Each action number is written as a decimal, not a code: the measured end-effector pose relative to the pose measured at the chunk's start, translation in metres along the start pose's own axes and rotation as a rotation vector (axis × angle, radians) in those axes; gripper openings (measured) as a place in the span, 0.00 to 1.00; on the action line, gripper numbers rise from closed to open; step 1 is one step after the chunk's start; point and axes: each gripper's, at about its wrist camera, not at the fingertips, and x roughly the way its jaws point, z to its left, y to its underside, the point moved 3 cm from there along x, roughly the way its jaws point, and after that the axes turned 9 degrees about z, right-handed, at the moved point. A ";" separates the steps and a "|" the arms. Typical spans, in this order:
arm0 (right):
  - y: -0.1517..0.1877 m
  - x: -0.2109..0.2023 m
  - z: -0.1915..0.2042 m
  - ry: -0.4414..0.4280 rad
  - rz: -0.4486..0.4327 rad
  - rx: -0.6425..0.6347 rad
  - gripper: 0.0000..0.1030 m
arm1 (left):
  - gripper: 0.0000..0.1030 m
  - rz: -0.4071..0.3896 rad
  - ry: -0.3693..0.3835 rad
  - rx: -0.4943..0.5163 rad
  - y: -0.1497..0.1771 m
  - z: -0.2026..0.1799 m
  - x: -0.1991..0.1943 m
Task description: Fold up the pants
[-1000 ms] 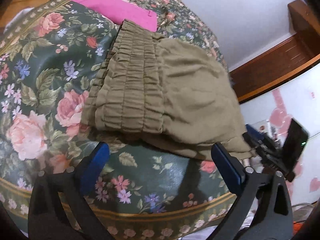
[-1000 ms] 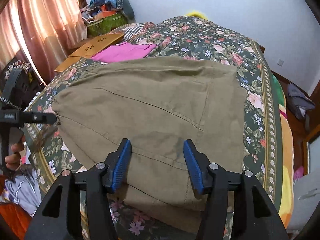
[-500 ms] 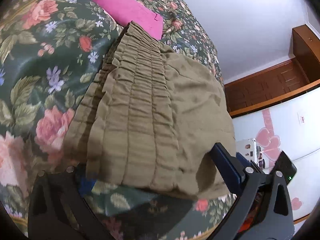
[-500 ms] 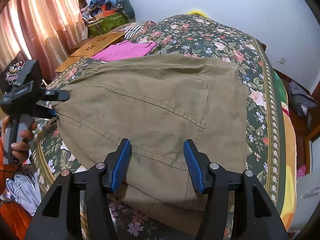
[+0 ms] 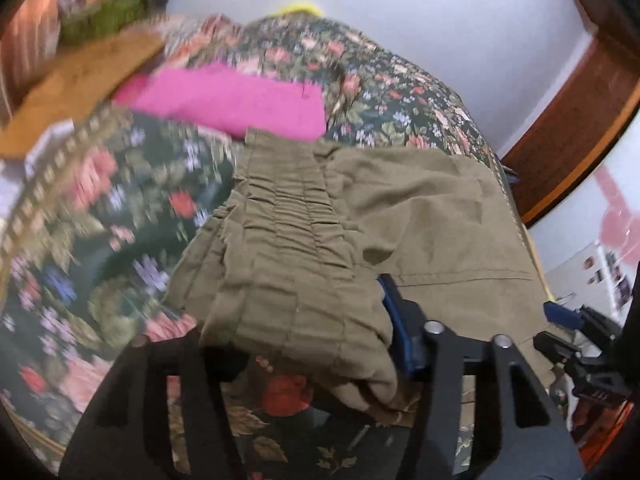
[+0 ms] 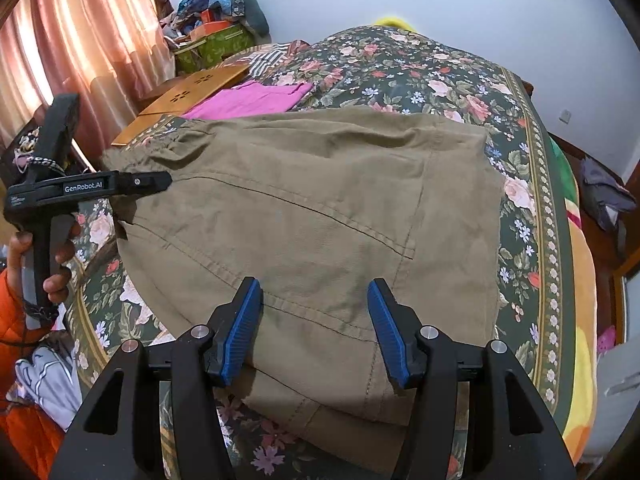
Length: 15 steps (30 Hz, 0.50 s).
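Folded olive-green pants lie on the floral bedspread. Their elastic waistband is at the left side. In the left wrist view my left gripper is shut on the near corner of the waistband, which bunches between the jaws and hides the left finger. The same gripper shows in the right wrist view at the pants' left edge. My right gripper is open, its blue pads over the pants' near edge without pinching cloth. It also shows at the right of the left wrist view.
A folded pink garment lies on the bed beyond the pants, also in the left wrist view. A wooden board and cluttered boxes stand at the far left by pink curtains. Clothes lie on the floor at the right.
My left gripper moved in onto the waistband corner and shut on it, bunching the cloth. The right gripper stayed open over the near edge.
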 end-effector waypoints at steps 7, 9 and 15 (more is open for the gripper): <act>-0.008 -0.004 0.000 0.014 0.037 0.017 0.51 | 0.39 -0.088 -0.121 0.137 -0.003 -0.024 -0.022; -0.014 -0.009 0.004 0.040 0.024 0.002 0.51 | 0.38 -0.107 -0.128 0.156 -0.003 -0.029 -0.029; -0.045 -0.011 0.023 0.015 -0.049 -0.037 0.51 | 0.37 -0.164 -0.115 0.188 0.001 -0.038 -0.053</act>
